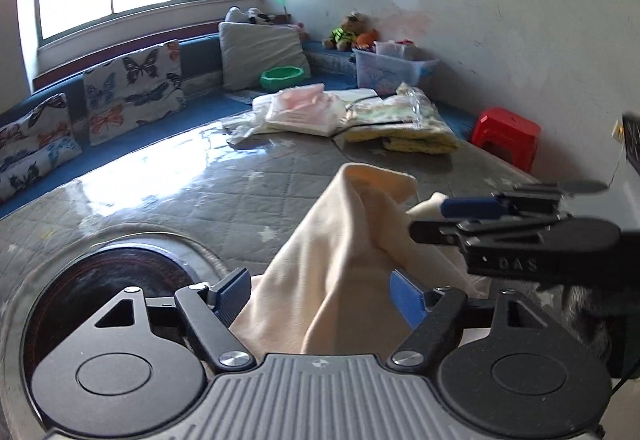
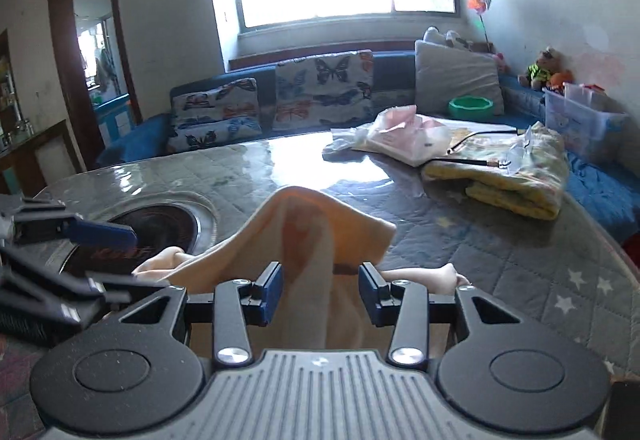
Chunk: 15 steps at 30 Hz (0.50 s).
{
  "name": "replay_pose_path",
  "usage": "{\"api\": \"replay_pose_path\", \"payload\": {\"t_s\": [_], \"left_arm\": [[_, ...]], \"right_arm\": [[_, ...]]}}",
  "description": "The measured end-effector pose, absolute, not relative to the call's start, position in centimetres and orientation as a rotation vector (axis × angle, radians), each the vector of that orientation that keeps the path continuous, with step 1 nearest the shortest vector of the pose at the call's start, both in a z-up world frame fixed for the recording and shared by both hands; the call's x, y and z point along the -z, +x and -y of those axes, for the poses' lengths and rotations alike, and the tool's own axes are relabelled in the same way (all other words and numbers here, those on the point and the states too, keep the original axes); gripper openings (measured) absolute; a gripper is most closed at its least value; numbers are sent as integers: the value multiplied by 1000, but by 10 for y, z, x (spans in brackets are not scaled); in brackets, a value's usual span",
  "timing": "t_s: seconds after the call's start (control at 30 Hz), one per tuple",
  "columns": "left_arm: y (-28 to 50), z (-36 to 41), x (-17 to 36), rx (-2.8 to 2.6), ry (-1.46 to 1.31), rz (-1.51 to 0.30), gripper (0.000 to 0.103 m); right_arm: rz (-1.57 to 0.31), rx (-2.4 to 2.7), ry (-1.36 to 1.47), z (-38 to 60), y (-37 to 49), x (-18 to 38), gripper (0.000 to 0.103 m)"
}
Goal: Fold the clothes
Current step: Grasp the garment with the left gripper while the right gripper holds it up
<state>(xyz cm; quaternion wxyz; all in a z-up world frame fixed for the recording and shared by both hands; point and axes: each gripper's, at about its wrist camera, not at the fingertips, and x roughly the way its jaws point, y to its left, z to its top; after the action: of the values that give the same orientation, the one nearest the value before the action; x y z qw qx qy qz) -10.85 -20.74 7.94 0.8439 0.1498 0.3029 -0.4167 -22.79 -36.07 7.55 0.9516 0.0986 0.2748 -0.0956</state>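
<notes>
A cream cloth (image 1: 340, 252) lies bunched on the quilted grey table, raised into a peak. My left gripper (image 1: 322, 298) is open, its blue pads wide apart on either side of the cloth. My right gripper (image 2: 320, 292) is open too, with the cloth (image 2: 316, 236) rising between its pads. The right gripper also shows in the left wrist view (image 1: 460, 214), reaching in from the right over the cloth. The left gripper shows at the left edge of the right wrist view (image 2: 108, 236).
A round black hob (image 2: 160, 228) is set into the table at the left. Folded yellow bedding (image 2: 504, 172) and bagged pink clothes (image 2: 404, 136) lie at the far side. A blue sofa with butterfly cushions (image 2: 320, 88), a plastic box (image 1: 392, 66) and a red stool (image 1: 506, 134) stand beyond.
</notes>
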Motion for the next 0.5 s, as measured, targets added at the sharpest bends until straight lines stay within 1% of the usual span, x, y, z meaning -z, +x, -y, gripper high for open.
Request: {"api": "replay_pose_path", "payload": {"t_s": [0.03,0.07,0.1,0.13,0.17,0.2,0.23,0.27,0.37,0.5], "left_arm": [[-108,217,-74,884,330,-646,65],[-110,227,-65,887,342,-653,54],[-110,232,-59,883,351,-659,46],[-108,236,-56,871,360,-664,42],[-105,238,-52,857,367,-671,31],[-102,240,-49,842,373,-679,20],[-99,239,-46,831,369,-687,17],[-96,237,-45,822,360,-696,12],[-93,224,-46,800,333,-691,9],[-98,193,-57,782,277,-672,6]], "right_arm": [[-564,194,206,364,-224,-74,41],[-574,191,206,366,-214,-70,40],[-581,191,202,366,-210,-68,40],[-588,194,198,367,-205,-66,40],[-595,196,195,369,-200,-63,37],[-603,198,192,370,-195,-61,29],[-615,198,192,369,-191,-56,24],[-621,195,195,367,-191,-56,10],[-609,190,211,366,-194,-54,5],[-544,191,202,360,-221,-68,5]]}}
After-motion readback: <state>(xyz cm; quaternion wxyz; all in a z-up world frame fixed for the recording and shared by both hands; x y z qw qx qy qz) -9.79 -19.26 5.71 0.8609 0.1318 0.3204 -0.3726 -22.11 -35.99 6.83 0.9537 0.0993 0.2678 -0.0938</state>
